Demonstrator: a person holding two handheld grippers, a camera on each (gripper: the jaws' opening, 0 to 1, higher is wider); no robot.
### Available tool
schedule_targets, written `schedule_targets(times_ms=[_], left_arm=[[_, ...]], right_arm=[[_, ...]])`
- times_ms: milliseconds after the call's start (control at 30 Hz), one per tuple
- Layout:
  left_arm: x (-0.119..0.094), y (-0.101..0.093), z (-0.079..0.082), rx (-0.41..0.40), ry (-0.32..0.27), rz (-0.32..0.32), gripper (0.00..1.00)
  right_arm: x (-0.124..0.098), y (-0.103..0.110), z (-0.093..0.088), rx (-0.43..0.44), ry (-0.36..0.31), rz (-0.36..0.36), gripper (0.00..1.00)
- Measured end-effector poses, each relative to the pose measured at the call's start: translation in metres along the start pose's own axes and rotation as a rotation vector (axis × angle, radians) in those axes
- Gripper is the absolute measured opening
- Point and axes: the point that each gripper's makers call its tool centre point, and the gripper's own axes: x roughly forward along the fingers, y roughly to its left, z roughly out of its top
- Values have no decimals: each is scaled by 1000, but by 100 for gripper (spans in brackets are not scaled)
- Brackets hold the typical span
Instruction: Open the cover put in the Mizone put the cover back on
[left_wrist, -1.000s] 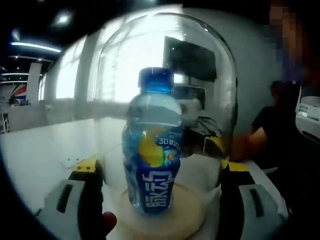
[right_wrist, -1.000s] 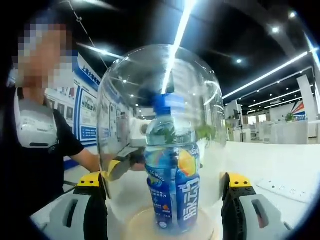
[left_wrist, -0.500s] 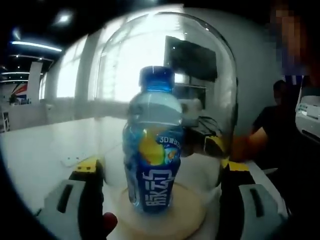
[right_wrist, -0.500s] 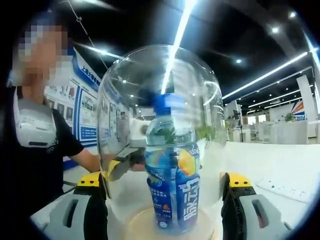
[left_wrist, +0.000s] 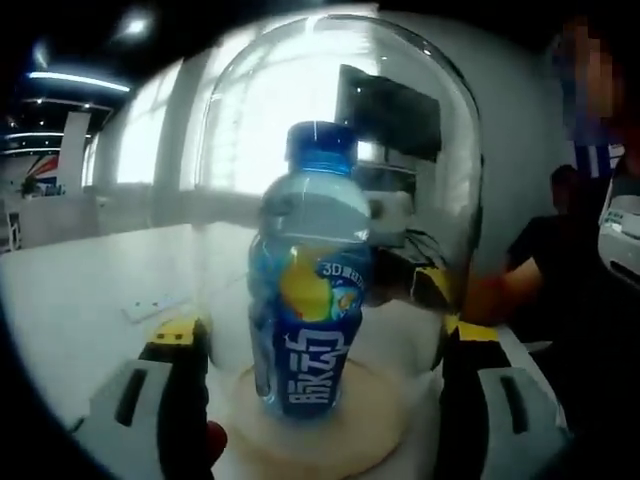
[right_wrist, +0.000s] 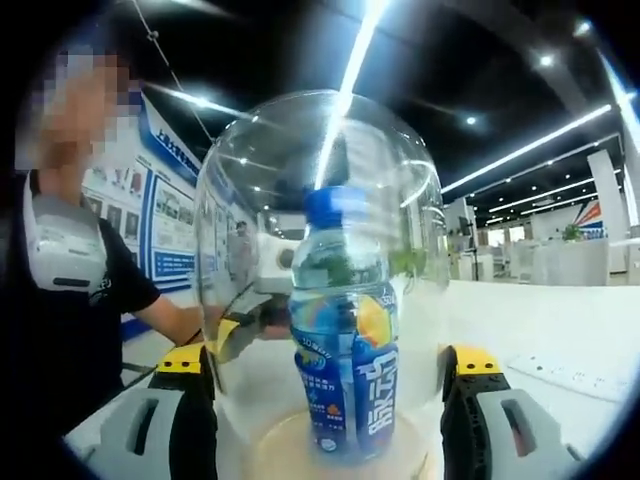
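In the left gripper view, your left gripper (left_wrist: 315, 400) straddles the clear glass dome cover (left_wrist: 330, 190) at centre frame, jaws beside its walls to steady it; actual contact is unclear. The blue-capped Mizone bottle (left_wrist: 308, 300) stands inside on the round wooden base (left_wrist: 385, 425).

In the right gripper view, your right gripper (right_wrist: 325, 410) flanks the dome (right_wrist: 320, 250) likewise, over the white bench (right_wrist: 540, 330).

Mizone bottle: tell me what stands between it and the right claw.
The clear glass dome cover does. It encloses the upright Mizone bottle on the round wooden base, and the right claw straddles the dome's lower walls, so only glass is within reach.
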Motion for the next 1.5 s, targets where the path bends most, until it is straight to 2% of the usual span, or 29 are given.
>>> schedule_targets(times_ms=[133, 267, 633, 867, 1033, 1200, 1500], left_arm=[[-1, 0, 1, 16, 7, 9, 82], [-2, 0, 2, 28, -10, 11, 82], [-3, 0, 3, 53, 15, 37, 80], [-5, 1, 4, 64, 13, 62, 79], [-11, 0, 3, 50, -19, 107, 77], [-10, 1, 4, 45, -26, 123, 77], [-13, -2, 6, 18, -40, 169, 77]], right_arm=[[0, 1, 0, -1, 1, -19, 86], [-1, 2, 1, -6, 26, -43, 85], [-7, 3, 2, -27, 85, -131, 80], [-9, 7, 2, -18, 74, -183, 76], [-13, 6, 5, -2, 76, -203, 73], [-17, 10, 7, 10, 84, -231, 69], [-20, 16, 9, 25, 51, -286, 66]])
